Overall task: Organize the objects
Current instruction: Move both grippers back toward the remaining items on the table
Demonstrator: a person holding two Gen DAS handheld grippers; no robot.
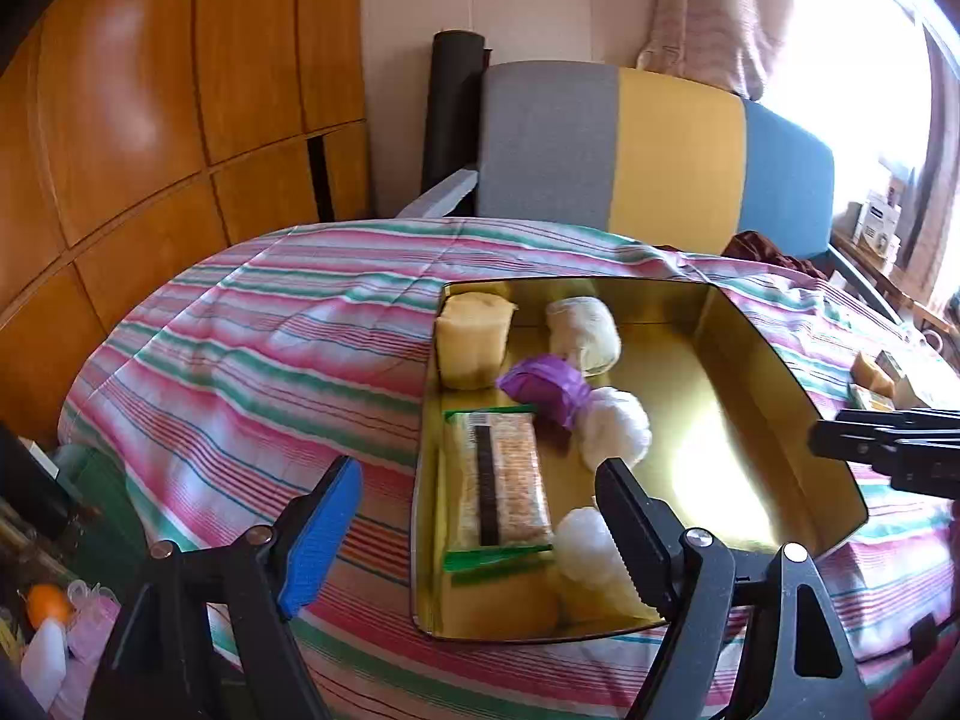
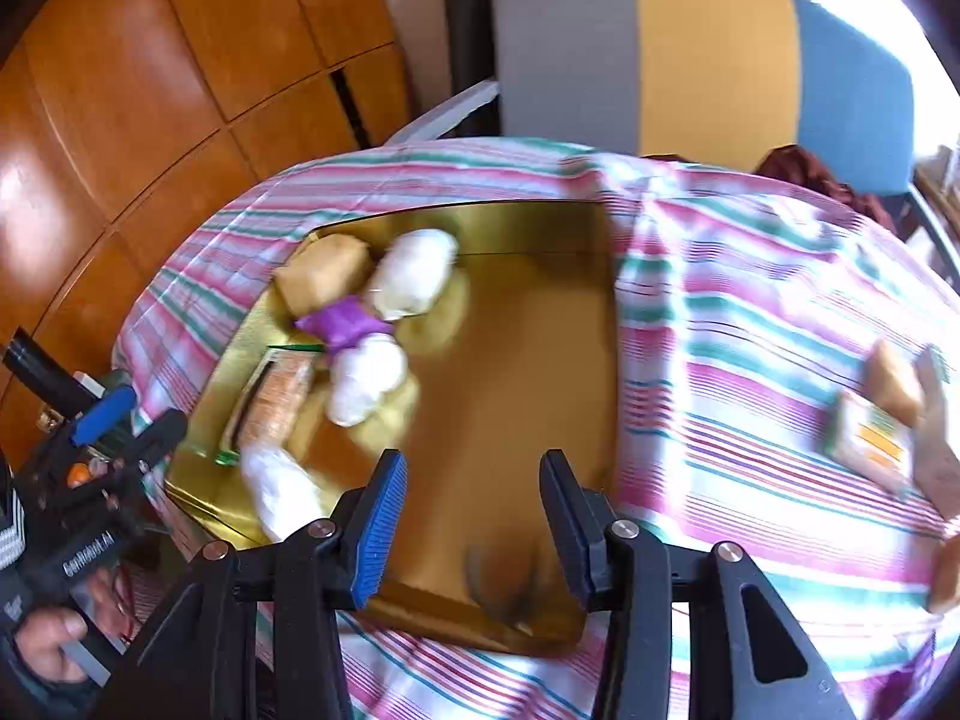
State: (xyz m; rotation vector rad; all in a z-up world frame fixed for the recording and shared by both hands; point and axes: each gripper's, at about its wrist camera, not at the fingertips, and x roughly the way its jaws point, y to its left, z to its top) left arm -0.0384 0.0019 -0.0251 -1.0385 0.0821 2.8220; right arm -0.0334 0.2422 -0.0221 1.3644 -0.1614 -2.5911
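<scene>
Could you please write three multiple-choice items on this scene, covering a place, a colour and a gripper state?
1. Where does the flat cracker packet with green ends lie?
A. on the striped cloth
B. inside the gold metal tin
C. on the chair

2. What colour is the crinkled wrapper among the white bundles?
A. purple
B. red
C. black

3. How does the right gripper stand?
A. shut on a packet
B. shut, empty
C. open, empty

Answers: 1 B, the tin's walls surround it; 2 A, plainly purple; 3 C, only tin floor shows between its fingers.
</scene>
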